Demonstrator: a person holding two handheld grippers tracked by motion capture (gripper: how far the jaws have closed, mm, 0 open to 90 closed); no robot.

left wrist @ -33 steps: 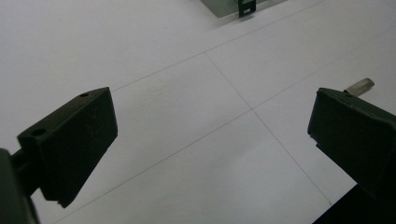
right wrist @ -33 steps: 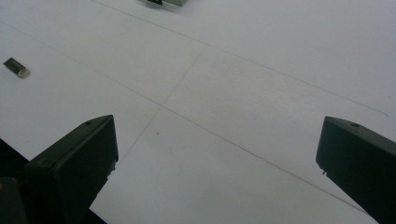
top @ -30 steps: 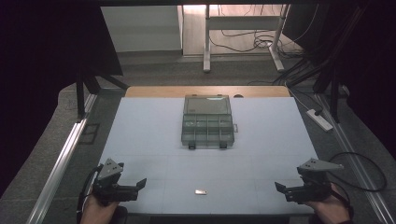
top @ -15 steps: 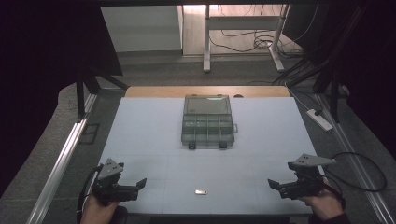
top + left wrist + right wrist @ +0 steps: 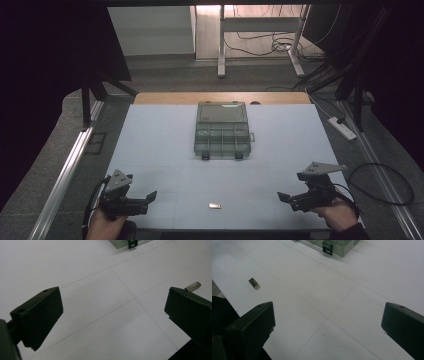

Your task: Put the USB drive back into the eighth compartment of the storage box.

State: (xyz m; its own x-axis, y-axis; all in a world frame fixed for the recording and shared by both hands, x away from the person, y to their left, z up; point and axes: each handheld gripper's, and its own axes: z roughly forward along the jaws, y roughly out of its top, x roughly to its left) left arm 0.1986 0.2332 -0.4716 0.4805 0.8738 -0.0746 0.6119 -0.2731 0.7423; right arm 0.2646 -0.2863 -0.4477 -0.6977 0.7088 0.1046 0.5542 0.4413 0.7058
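A small silvery metal piece (image 5: 215,205) lies near the front edge of the white table (image 5: 165,140), between the two grippers. A clear grey compartment box (image 5: 222,131) with two front latches sits at the table's middle back, lid closed. My left gripper (image 5: 148,198) rests at the front left, open, pointing right toward the piece (image 5: 192,286), which peeks over its right jaw. My right gripper (image 5: 285,199) is at the front right, open, pointing left; the piece (image 5: 254,283) lies ahead to its left, and a box latch (image 5: 327,247) shows at the top.
A white power strip (image 5: 342,127) lies on the floor right of the table, with a black cable loop (image 5: 385,175) nearby. A metal rail (image 5: 65,170) runs along the table's left side. Desk legs and cables stand beyond the far edge.
My right gripper has moved left and slightly forward along the front edge, toward the metal piece. The left gripper has stayed put.
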